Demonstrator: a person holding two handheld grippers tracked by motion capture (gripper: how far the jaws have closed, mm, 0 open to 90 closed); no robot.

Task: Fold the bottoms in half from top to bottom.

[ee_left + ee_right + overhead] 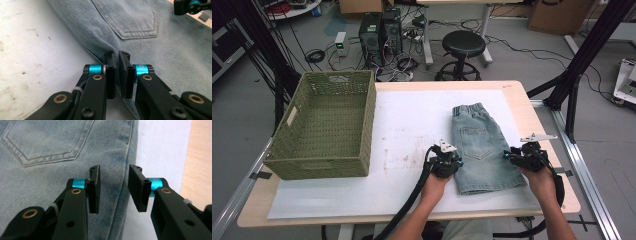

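The denim shorts lie flat on the white mat at the table's right half, waistband toward twelve o'clock, with the woven basket well apart at nine o'clock. From the high view the left gripper sits at the shorts' nine o'clock edge and the right gripper at their three o'clock edge, but the jaws are too small to read there. The left gripper view shows its jaws closed, pinching the side seam of the shorts. The right gripper view shows its jaws still parted, straddling the other seam without pressing it.
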